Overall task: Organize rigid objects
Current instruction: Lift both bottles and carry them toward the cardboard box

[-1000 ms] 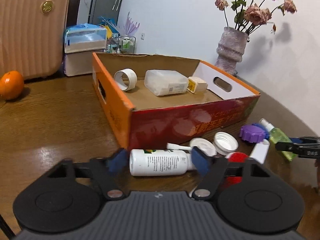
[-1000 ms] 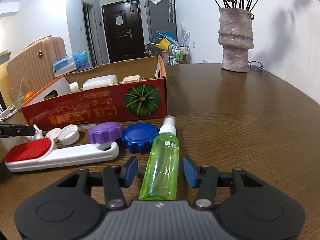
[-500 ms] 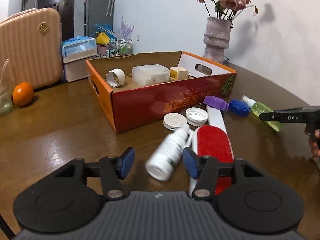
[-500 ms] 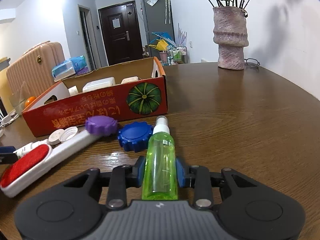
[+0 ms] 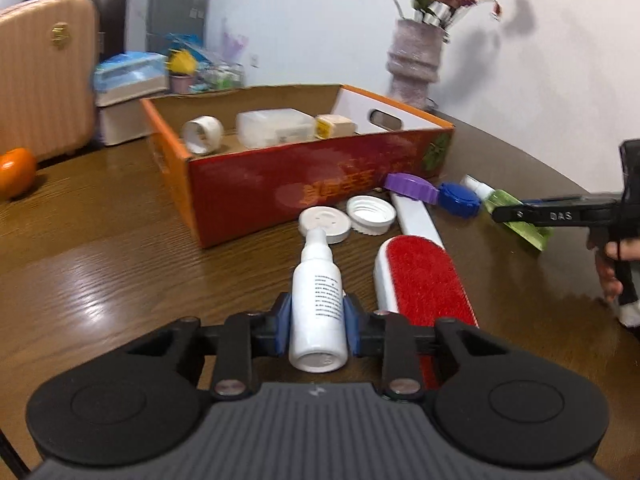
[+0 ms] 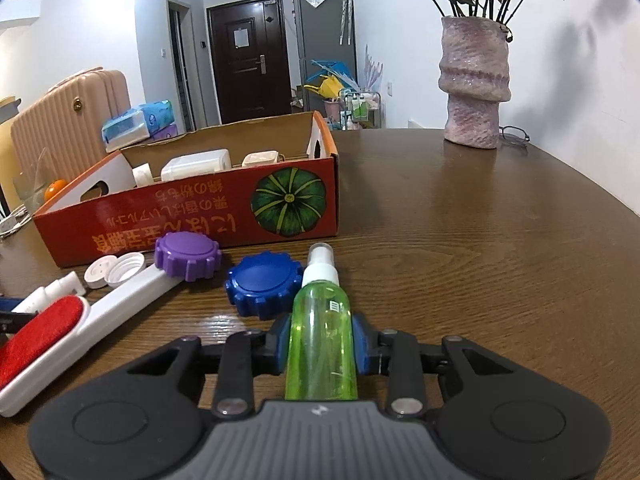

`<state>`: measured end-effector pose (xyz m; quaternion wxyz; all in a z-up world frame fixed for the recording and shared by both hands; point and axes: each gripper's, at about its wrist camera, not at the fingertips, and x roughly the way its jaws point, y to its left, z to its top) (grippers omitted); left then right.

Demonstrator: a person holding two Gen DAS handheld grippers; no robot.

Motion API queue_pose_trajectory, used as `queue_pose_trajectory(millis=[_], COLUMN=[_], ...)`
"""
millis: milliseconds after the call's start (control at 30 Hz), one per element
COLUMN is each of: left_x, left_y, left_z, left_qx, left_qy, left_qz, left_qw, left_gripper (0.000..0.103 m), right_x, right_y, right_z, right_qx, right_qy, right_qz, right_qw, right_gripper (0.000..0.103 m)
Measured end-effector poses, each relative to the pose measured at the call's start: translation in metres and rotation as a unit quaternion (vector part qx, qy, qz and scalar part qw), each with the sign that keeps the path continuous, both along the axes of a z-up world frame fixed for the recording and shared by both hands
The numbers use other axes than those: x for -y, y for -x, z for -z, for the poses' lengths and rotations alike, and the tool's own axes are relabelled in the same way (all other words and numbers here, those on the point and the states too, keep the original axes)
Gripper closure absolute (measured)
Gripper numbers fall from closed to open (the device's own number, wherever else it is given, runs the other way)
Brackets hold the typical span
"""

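Observation:
My left gripper point(image 5: 317, 330) is shut on a white spray bottle point(image 5: 317, 304), nozzle pointing away. My right gripper point(image 6: 321, 344) is shut on a green spray bottle point(image 6: 321, 334); it also shows in the left wrist view point(image 5: 516, 222). An orange cardboard box point(image 5: 304, 188) holds a tape roll point(image 5: 203, 133), a clear plastic case point(image 5: 274, 126) and a small yellow box point(image 5: 334, 125). In front of the box lie a red lint brush point(image 5: 424, 276), two white caps point(image 5: 346, 220), a purple lid point(image 6: 187, 255) and a blue lid point(image 6: 262, 284).
A pink vase with dried flowers point(image 6: 474, 80) stands at the table's far side. An orange point(image 5: 16, 172) lies at the left. A pink suitcase point(image 5: 44, 76) and tissue packs point(image 5: 130, 80) stand beyond the table. Bare wood lies right of the box.
The left gripper turned to line up with the white bottle and closed on it. The right gripper stays closed on the green bottle, which it gripped half a second earlier.

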<state>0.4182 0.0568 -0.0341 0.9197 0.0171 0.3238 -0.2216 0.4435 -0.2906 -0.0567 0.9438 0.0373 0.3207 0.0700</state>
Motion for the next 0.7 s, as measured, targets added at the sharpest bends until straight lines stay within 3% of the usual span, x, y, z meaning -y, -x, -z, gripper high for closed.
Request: queue_pose_trajectory(millis=[267, 700], left_x=[-0.002, 0.035], left_y=[0.068, 0.196], left_z=[-0.037, -0.068], left_qx=[0.084, 0.167], left_qy=[0.007, 0.014], left_qz=[-0.096, -0.176], left_qw=[0.9918, 0.97], left_gripper=[0.075, 0.075], right_x=[-0.01, -0.044], right_y=[0.047, 0.179], right_z=[-0.012, -0.067], right_qx=[0.03, 0.128], right_qy=[-0.026, -0.049], right_qz=[-0.003, -0.066], right_qw=[0.999, 0.988], right_gripper=[0.073, 0.073])
